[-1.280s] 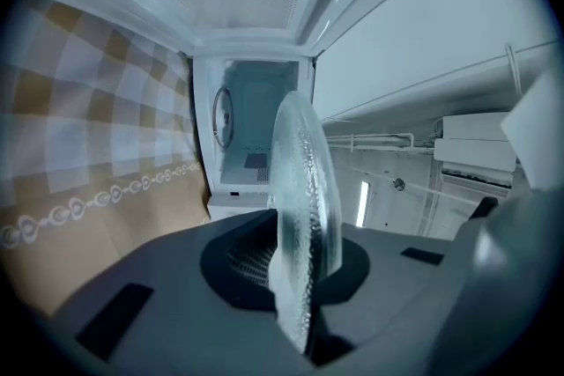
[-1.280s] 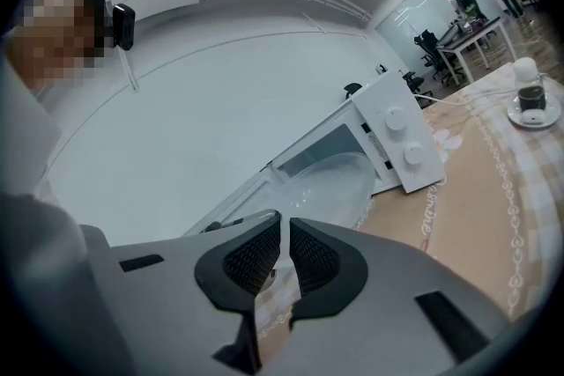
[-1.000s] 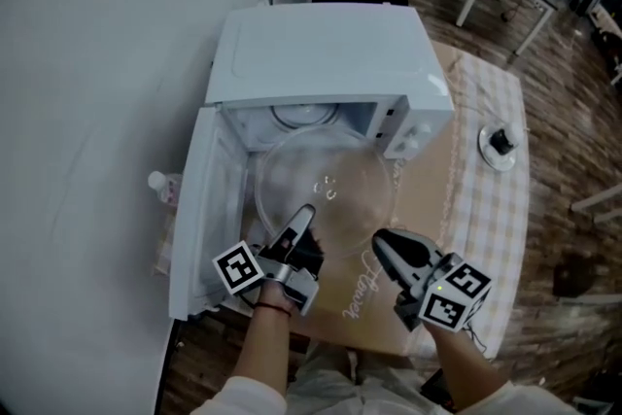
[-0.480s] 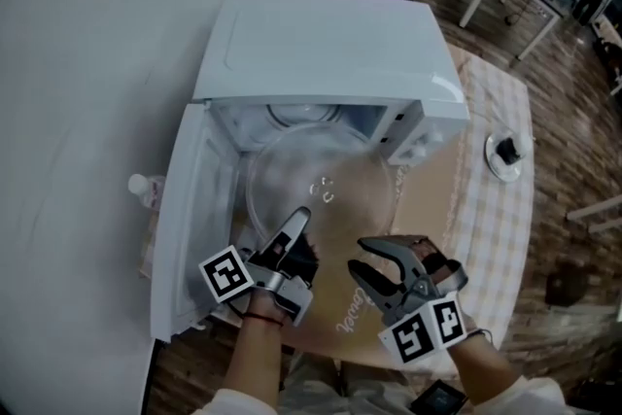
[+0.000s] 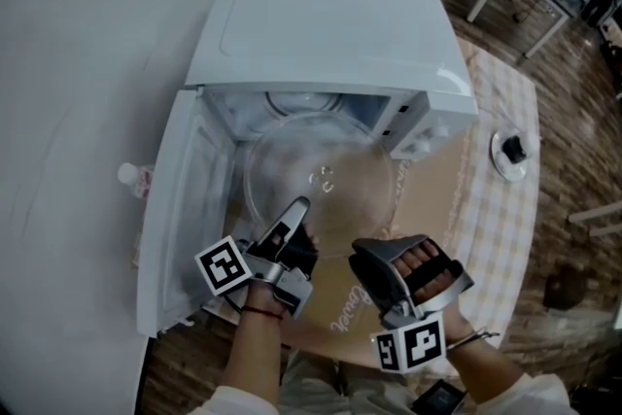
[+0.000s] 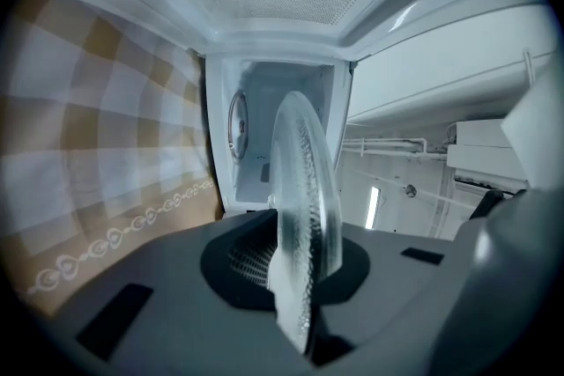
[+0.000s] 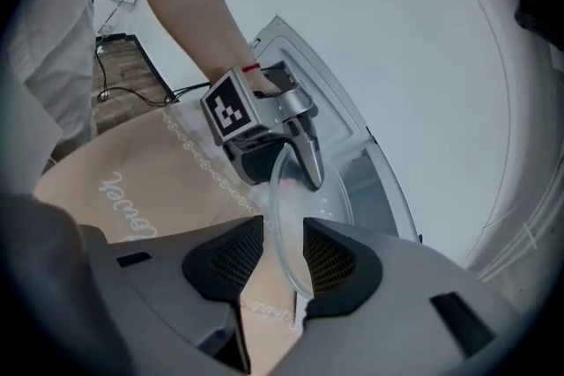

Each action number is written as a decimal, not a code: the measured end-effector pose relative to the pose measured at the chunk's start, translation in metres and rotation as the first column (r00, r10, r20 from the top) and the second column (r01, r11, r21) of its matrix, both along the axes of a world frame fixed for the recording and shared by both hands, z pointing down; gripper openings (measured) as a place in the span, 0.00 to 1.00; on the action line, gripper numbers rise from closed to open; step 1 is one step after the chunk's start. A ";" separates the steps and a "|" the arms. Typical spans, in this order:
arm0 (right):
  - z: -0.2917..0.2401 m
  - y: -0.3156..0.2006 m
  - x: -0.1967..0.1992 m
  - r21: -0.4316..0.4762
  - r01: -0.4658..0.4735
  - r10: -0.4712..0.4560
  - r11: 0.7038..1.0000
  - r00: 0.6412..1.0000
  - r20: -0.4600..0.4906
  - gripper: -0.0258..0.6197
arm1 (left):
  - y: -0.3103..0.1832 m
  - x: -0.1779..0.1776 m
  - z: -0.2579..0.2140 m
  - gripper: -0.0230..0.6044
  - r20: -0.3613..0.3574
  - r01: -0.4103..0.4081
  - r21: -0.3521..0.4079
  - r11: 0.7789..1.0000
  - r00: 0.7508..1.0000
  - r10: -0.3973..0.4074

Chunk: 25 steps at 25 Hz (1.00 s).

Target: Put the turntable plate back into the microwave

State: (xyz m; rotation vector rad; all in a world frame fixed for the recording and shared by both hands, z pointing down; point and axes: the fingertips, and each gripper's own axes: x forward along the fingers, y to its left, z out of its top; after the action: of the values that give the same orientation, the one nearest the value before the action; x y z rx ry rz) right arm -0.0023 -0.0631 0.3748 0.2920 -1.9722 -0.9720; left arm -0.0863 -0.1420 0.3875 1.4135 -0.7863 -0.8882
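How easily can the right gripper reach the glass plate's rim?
Yes, easily, it seems: the jaws of the right gripper have just been opening, and the rim of the glass plate stands between them, unpressed. The left gripper holds another part.

The microwave [image 5: 321, 29] is white. The turntable plate [image 5: 335, 199] is clear glass, stippled at the rim. The left gripper [image 5: 299, 207] and right gripper [image 5: 389, 250] are grey, with black-and-white marker squares. The near mat [image 5: 428, 199] is tan with white script and looped edging. The tablecloth [image 5: 496, 209], on the right, is checked tan and cream.
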 end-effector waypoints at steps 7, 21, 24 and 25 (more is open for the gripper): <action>0.004 -0.028 -0.001 0.227 0.010 -0.010 0.974 1.000 0.002 0.26 | -0.009 -0.001 -0.001 0.07 -0.019 0.053 -0.004 0.999 0.998 -0.053; 0.014 -0.074 -0.016 0.371 0.029 -0.034 0.928 0.999 0.007 0.13 | -0.046 -0.023 0.004 0.07 -0.002 0.083 0.015 0.996 0.997 -0.083; 0.021 -0.085 -0.020 0.391 0.012 -0.013 0.920 1.000 -0.001 0.12 | -0.056 -0.029 0.010 0.07 0.004 0.089 0.004 0.996 0.996 -0.089; 0.023 -0.089 -0.022 0.394 0.009 -0.010 0.919 1.000 -0.001 0.12 | -0.060 -0.031 0.011 0.07 0.002 0.092 0.002 0.996 0.996 -0.092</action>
State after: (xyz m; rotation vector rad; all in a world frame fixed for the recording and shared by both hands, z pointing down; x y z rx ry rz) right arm -0.0239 -0.1519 0.3978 0.5069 -1.7664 -1.3754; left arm -0.1169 -0.2022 0.3986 1.3891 -0.8583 -0.9585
